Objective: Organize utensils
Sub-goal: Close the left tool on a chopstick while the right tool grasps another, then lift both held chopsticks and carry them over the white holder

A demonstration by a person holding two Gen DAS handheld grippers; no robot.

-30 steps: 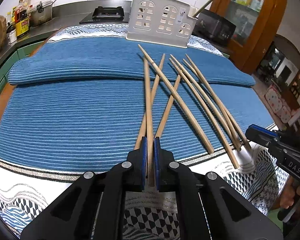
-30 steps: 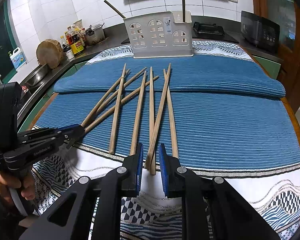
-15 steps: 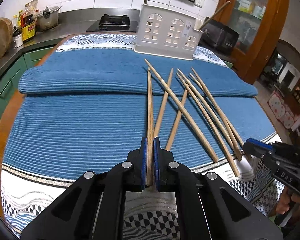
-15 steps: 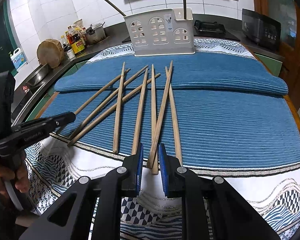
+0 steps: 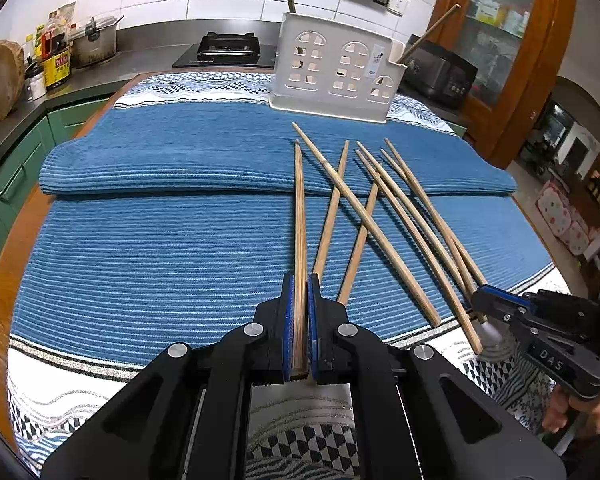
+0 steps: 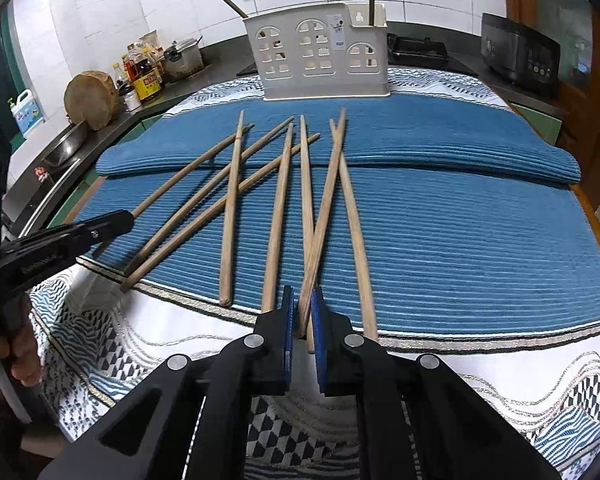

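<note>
Left gripper is clamping one chopstick between its blue pads; the stick is pointing straight ahead toward the white utensil holder, its far tip lying over the mat's fold. Right gripper is sitting at the near ends of two crossed chopsticks; the jaws are narrowly parted with one stick end between them, and I cannot tell whether they are pinching it.

Edges and room: the blue ribbed mat is lying bare to the left of the held stick. The mat's near edge is meeting a patterned white cloth, and the loose sticks' near ends are lying at or just past that edge. The holder is standing at the table's far edge, beyond the mat's folded ridge.

Room: a kitchen counter with a pot and bottles is running along the left; a stove top is behind the holder; a wooden cabinet is to the right.

Count, right wrist view: eight chopsticks are showing over the mat, including the held one. Two more are standing in the holder, one leaning, one upright.
</note>
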